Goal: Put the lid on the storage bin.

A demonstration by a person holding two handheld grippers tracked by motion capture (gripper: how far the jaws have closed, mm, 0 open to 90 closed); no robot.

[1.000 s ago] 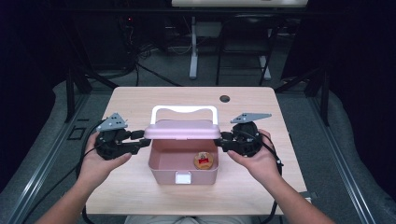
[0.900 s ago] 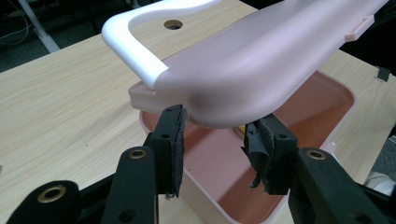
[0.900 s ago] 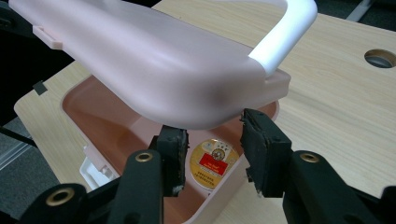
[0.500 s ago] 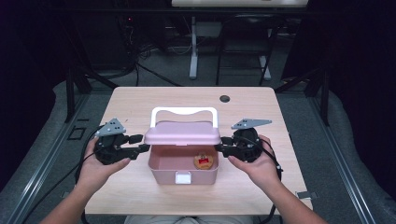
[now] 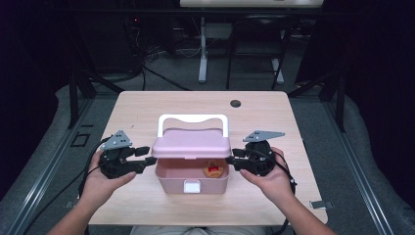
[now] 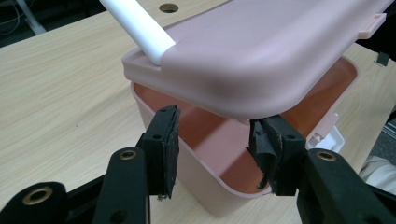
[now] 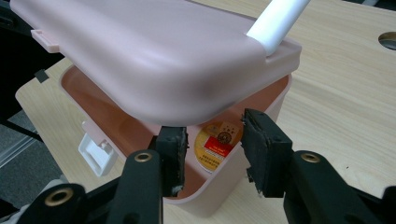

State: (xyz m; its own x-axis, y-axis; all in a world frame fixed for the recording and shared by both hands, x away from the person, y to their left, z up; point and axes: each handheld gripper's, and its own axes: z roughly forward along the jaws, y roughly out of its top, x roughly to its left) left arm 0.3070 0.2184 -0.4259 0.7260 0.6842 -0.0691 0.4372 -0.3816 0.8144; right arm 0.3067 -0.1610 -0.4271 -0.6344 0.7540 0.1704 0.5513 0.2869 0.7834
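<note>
Lid [image 5: 191, 143] lifted higher, both tools [image 5: 149, 160] [image 5: 234, 161] apparently underneath its edges

Lab or recording studio. Small light-wood table [image 5: 147, 110] with cable hole [image 5: 236, 104] at 12 o'clock, standing alone on grey floor [image 5: 44, 147]. Black metal frame rails [image 5: 78, 93] at 9 and 3. Cables [image 5: 161, 78], desk leg [image 5: 202, 49] at 12, dark surroundings.

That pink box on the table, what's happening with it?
A person holds a gripper in each hand at either end of the pink box. The left gripper and the right gripper are both open, their tips under the side edges of the lid, which sits tilted partly open. A small red and yellow item lies inside.
</note>
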